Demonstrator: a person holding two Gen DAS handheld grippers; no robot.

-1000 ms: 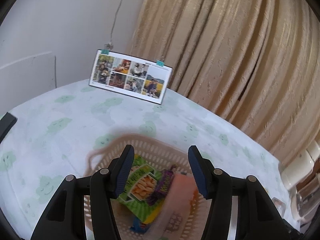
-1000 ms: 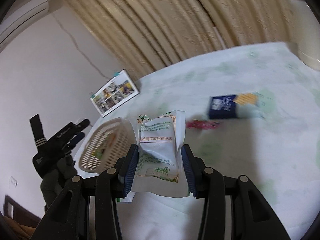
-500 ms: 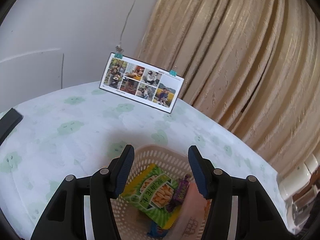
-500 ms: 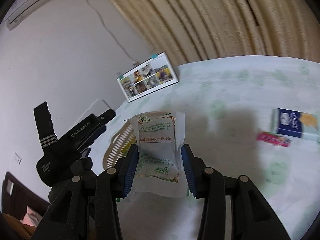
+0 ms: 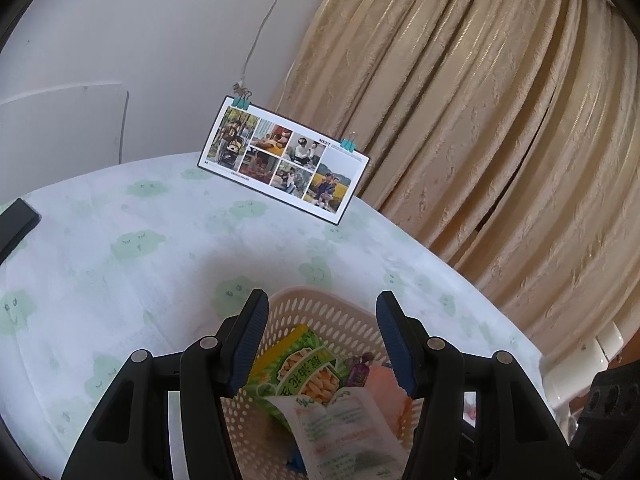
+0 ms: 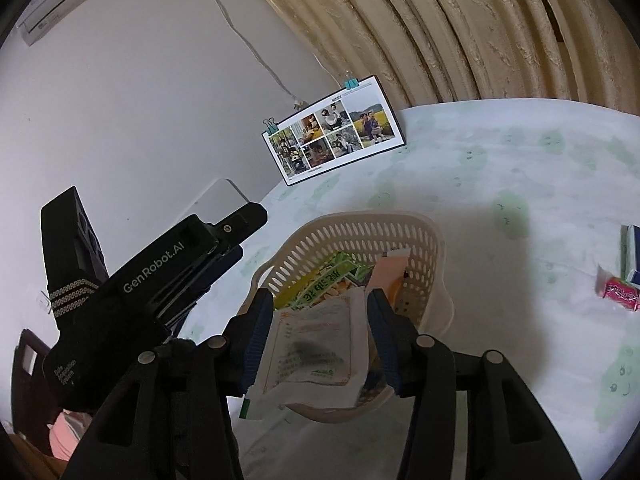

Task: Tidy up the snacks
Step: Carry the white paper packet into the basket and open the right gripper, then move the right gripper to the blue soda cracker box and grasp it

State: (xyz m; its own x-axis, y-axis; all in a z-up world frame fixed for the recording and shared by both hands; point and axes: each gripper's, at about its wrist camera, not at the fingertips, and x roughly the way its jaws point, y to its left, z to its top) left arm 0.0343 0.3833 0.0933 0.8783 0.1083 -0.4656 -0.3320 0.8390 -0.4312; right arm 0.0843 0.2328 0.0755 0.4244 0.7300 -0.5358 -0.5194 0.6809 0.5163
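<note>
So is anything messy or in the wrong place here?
A little. The pink candy packet and a blue snack box lie loose on the table, away from the basket that holds the other snacks. The white packet in the right gripper is over the basket. Nothing looks spilled or broken.

A domestic room, probably a living or dining area. A table covered by a white cloth printed with pale green clouds (image 5: pixel 136 240) stands before long beige textured curtains (image 5: pixel 500 120) and a plain white wall (image 6: pixel 140 100). A white-bordered collage of family photographs (image 5: pixel 284 160), hung by teal binder clips, leans at the table's far edge. A white wall-mounted air conditioner (image 6: pixel 60 8) shows at upper left.
</note>
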